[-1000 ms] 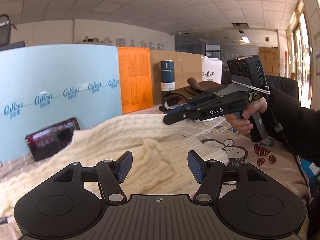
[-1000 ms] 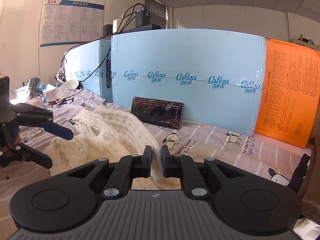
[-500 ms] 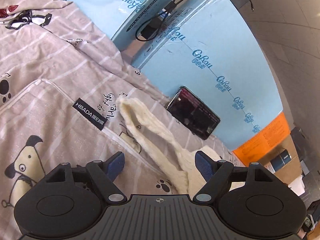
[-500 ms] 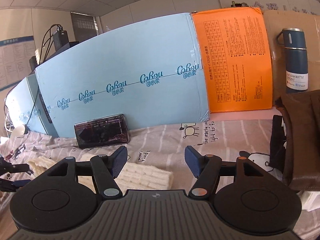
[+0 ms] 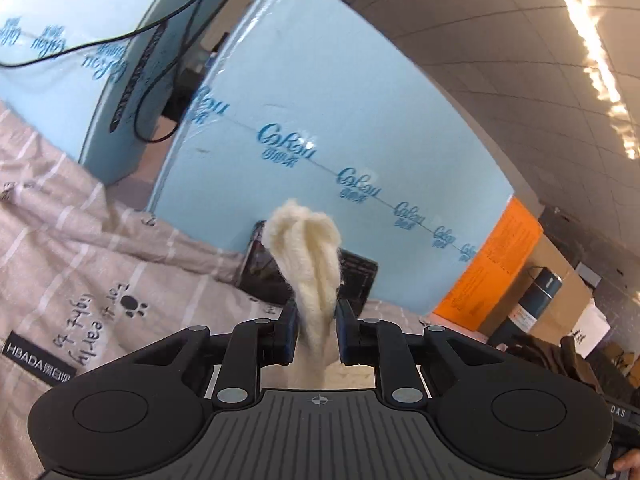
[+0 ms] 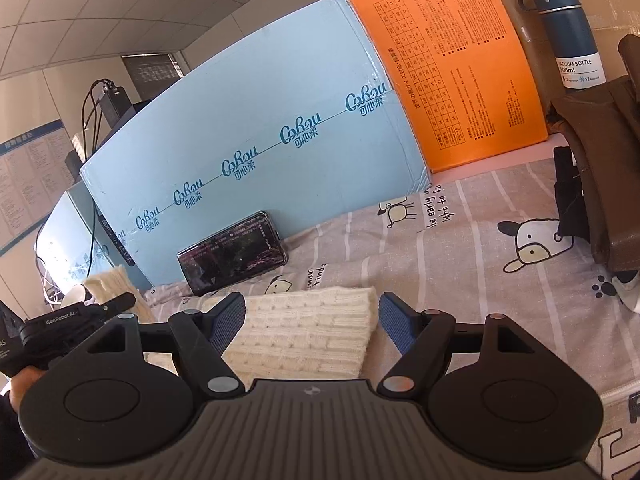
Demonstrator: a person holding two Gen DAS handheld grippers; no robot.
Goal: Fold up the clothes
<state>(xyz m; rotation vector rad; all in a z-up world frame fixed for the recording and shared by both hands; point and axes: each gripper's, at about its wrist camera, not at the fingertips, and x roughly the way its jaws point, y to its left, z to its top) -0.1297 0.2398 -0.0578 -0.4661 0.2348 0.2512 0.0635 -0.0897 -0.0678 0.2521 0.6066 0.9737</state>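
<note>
Cartoon-print bedsheet, blue boxes behind. Cream knit sweater flat on sheet. Left gripper clenched on bunched sleeve end, raised; right gripper released over folded edge. Right view only: whole phone, bottle.

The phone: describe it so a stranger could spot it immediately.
Find the big light-blue box printed with "Cobou" logos, standing at the back of the cartoon-print bedsheet. At its base, the phone leans on its long edge. It is the only dark glossy slab there, just behind the folded cream knit sweater.
</note>
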